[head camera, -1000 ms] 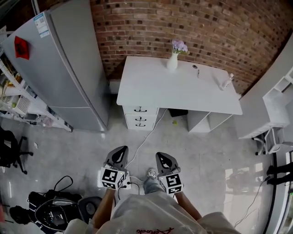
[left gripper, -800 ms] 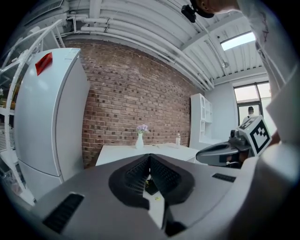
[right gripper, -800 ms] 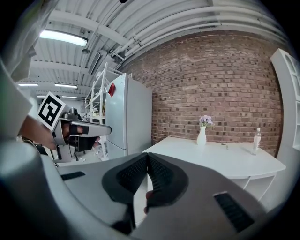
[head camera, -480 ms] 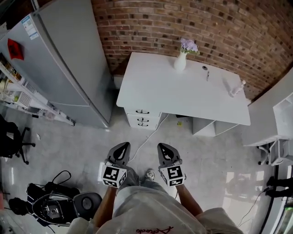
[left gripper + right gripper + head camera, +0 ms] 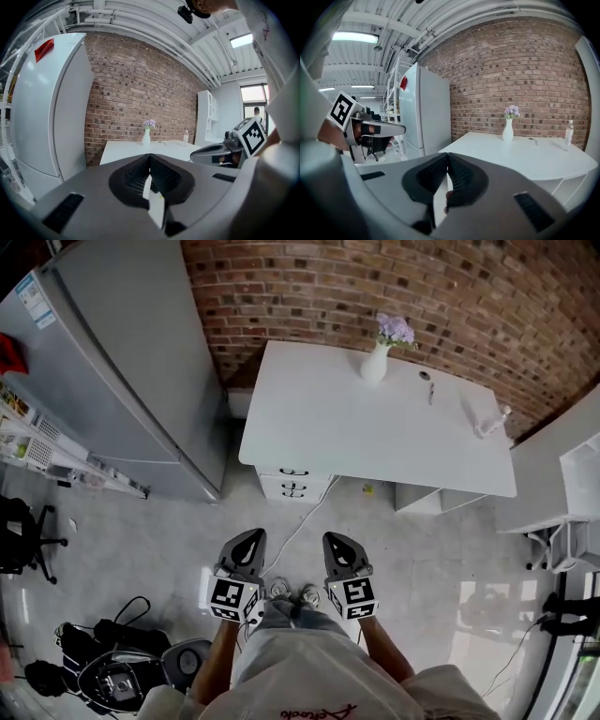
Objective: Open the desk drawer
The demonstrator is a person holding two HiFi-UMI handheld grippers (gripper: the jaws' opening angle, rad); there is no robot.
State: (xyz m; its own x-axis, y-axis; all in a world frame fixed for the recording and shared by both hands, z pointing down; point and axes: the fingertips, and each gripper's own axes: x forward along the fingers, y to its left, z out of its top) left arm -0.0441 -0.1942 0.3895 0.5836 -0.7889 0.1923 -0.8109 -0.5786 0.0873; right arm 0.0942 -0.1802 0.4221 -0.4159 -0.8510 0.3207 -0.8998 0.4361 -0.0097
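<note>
A white desk stands against the brick wall, with a stack of closed drawers with dark handles under its left end. My left gripper and right gripper hang side by side over the floor, well short of the desk. Both are shut with nothing between the pads. In the left gripper view the desk top lies ahead beyond the shut left gripper. In the right gripper view the desk lies ahead and to the right of the shut right gripper.
A tall grey fridge stands left of the desk. On the desk are a white vase with purple flowers, a small dark item and a bottle. A white cable runs across the floor. A black bag lies at lower left.
The desk and fridge have drawn nearer and lower in the head view as the person walked forward. Both grippers stayed shut, side by side.
</note>
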